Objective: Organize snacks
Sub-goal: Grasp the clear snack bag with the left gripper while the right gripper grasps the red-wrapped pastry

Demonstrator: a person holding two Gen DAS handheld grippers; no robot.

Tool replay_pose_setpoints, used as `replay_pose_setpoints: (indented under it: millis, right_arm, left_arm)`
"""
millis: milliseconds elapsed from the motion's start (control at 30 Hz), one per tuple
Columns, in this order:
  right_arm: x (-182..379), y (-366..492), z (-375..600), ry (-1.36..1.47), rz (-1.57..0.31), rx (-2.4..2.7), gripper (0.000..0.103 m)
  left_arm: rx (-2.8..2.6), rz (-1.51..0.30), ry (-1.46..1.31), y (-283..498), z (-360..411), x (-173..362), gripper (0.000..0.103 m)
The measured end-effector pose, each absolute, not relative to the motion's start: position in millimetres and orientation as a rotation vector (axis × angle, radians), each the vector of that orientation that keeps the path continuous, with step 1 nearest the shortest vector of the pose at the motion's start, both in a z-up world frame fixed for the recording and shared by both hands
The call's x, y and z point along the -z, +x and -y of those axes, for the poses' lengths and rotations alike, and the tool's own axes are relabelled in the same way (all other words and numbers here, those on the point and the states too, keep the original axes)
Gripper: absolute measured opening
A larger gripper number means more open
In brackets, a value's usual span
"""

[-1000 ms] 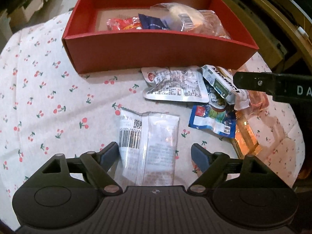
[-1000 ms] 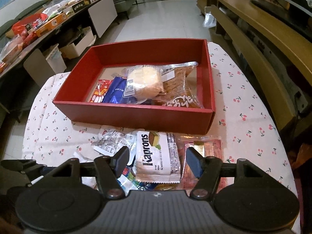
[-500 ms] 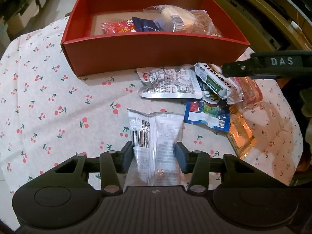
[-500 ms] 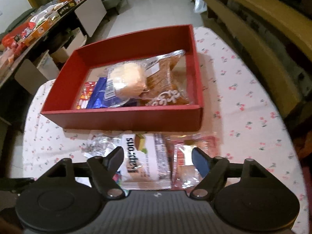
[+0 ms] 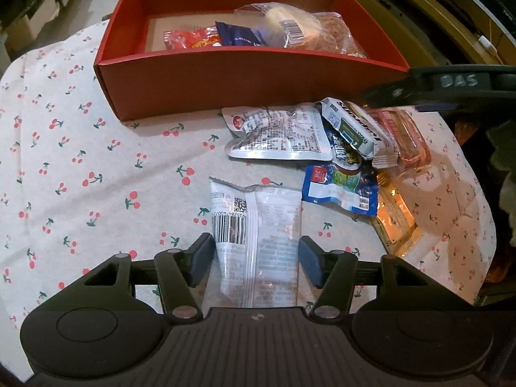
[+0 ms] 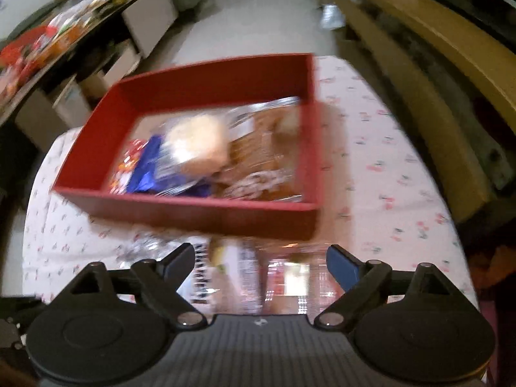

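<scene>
The left gripper (image 5: 256, 259) straddles the clear barcode packet (image 5: 256, 235), jaws opening, pads just clear of its sides, so nothing is gripped; the packet lies flat on the cherry-print cloth (image 5: 96, 161), at 6 o'clock from the red box (image 5: 245, 74), where 4 or so snacks already sit. The right gripper (image 6: 259, 266), jaws opening and empty, hovers over the loose pile (image 5: 338, 148), probably lining up another pick; its view is blurred.

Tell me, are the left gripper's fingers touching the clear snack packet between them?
Apart. The left wrist view shows cloth between each of the opening fingers and the clear snack packet.
</scene>
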State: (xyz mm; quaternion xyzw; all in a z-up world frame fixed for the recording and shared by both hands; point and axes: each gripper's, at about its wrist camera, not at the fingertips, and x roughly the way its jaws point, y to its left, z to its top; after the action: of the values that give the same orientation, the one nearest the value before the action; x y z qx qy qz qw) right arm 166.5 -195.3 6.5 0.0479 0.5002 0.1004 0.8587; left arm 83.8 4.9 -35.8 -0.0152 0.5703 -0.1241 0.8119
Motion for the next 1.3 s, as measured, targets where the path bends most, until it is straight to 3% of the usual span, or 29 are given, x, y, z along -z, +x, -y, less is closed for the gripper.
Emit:
replay_pose_setpoints:
  millis: [367, 700, 733, 800, 833, 933, 1100, 1233, 1300]
  right_arm:
    - [21.5, 173.0, 213.4, 0.044, -1.130, -0.098, 0.082]
    - [33.5, 179.3, 205.9, -0.015, -1.151, -0.098, 0.083]
    - [33.2, 177.9, 205.0, -0.026, -1.145, -0.101, 0.082]
    - [29.0, 172.5, 204.9, -0.036, -1.130, -0.097, 0.061]
    - [26.8, 168.8, 204.7, -0.047, -1.126, -0.094, 0.059]
    - [24.9, 156.2, 202.2, -0.059, -1.133, -0.108, 0.057]
    - [11.6, 133.2, 196.8, -0.087, -1.106, -0.123, 0.053]
    - [-7.7, 109.1, 201.6, -0.053, -1.065, -0.129, 0.053]
    - [-9.8, 103.3, 201.0, -0.046, -1.055, -0.134, 0.053]
  left_arm:
    - [0.273, -1.221, -0.030, 82.6, -3.9, 36.1, 0.070]
    - [0.288, -1.228, -0.031, 82.1, -2.8, 37.5, 0.077]
    - [0.289, -1.229, -0.032, 82.2, -3.0, 37.6, 0.077]
    - [0.290, -1.232, -0.036, 83.2, -3.8, 37.2, 0.076]
    - [0.289, -1.233, -0.034, 83.3, -3.9, 36.9, 0.074]
    - [0.278, -1.236, -0.015, 82.5, -3.7, 36.0, 0.069]
    - [0.268, -1.231, 0.002, 77.6, -4.2, 36.5, 0.070]
    - [0.265, -1.215, 0.044, 73.2, -1.7, 38.0, 0.075]
    - [0.256, -1.203, 0.080, 73.5, 1.8, 40.7, 0.083]
